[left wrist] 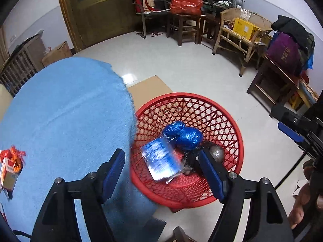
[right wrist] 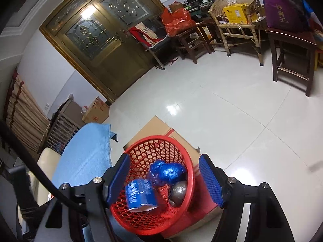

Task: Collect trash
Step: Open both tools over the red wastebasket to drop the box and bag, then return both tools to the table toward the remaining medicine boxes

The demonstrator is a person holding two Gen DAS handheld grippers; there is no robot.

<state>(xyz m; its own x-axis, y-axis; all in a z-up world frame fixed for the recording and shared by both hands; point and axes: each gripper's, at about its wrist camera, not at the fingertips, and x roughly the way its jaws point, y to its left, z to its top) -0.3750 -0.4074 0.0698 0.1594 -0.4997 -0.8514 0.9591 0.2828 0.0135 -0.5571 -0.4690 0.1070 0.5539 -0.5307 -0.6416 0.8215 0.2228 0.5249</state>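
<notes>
The blue cloth [left wrist: 64, 117] fills the left wrist view's left half, and only there does a small orange-wrapped box [left wrist: 10, 167] show, lying on it at the far left edge. The right wrist view alone shows the cardboard box [right wrist: 177, 141] bearing the red basket [right wrist: 141, 219]. Inside the basket lie a crumpled blue wrapper [left wrist: 184, 134], a silver foil ball [right wrist: 177, 191] and a blue packet [left wrist: 161, 159]. The packet is blurred, its long axis slanting from upper left to lower right in the left view. The left gripper [left wrist: 161, 173] stands wide above it, touching nothing. The right gripper [right wrist: 164, 178] is likewise wide and empty.
</notes>
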